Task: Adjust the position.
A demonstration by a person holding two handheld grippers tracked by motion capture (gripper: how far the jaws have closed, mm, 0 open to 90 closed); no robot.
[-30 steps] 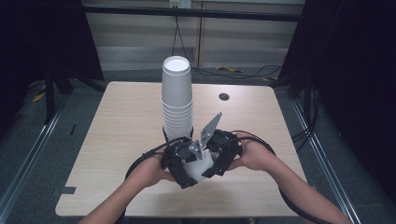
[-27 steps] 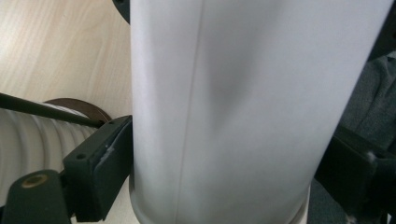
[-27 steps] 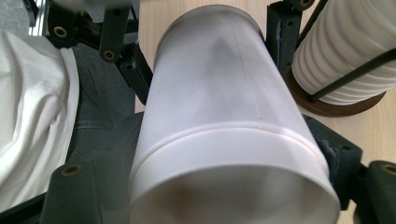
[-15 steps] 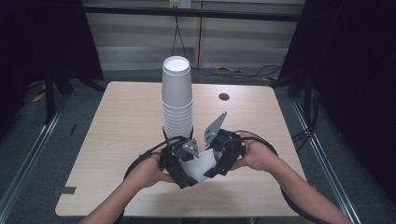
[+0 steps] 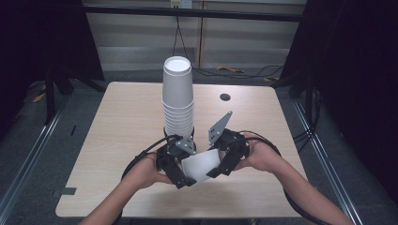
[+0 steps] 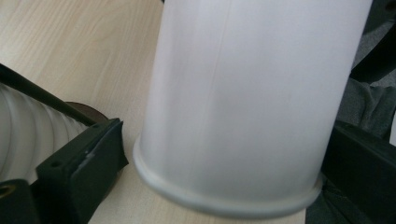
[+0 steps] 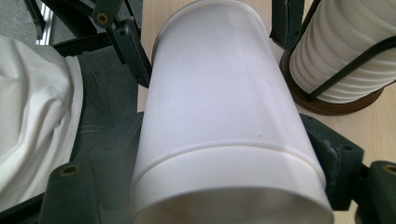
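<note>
Smooth white paper cup (image 5: 201,165) lower centre: right gripper (image 5: 220,161) clamps its wall, left gripper (image 5: 180,174) jaws just opened wide around rolled rim. Ribbed cup stack (image 5: 178,101) behind.

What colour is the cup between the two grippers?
White; the cup shows best in the right gripper view.

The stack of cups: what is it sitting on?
The stack of cups stands in a dark round wooden base with thin black wire uprights on the table. The bottom cup and base middle are covered.
</note>
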